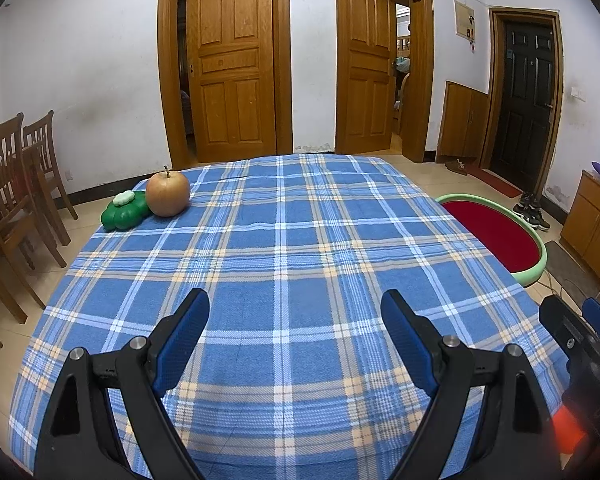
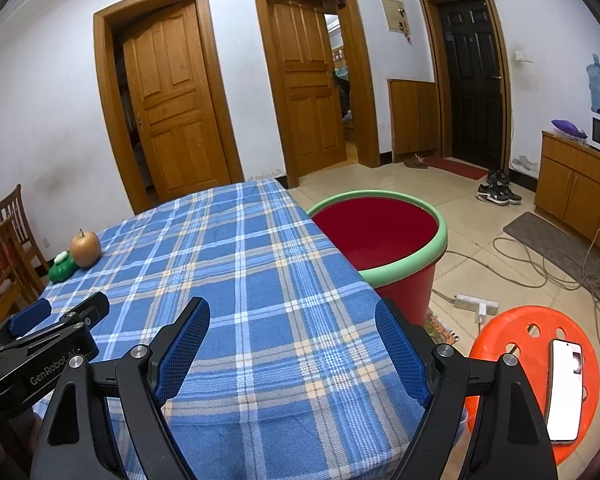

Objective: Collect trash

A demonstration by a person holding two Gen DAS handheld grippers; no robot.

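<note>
Apple point(image 1: 168, 194) sits at the far left corner of the table point(image 1: 300, 264), touching a green toy point(image 1: 125, 210) on its left; both lie close to the far left edge of the blue plaid cloth. Rest of the cloth surface is bare from the apple to the near edge.

Bucket point(image 2: 380, 240), red with a green rim, stands on the floor just beside the table's right edge, its mouth open upward and its rim partly under the cloth line in the left wrist view.

Left gripper point(image 1: 296, 332) hovers over the near middle of the table, jaws spread wide, nothing between the pads. Right gripper point(image 2: 292, 336) hovers over the near right edge, jaws likewise spread and empty. The two grippers are side by side, apart.

Stool point(image 2: 500, 344), orange, stands near right of the table with a phone point(image 2: 565, 390) on it. Cables point(image 2: 540, 264) lie on the floor right of the bucket. Chairs point(image 1: 16, 200) stand left of the table.
</note>
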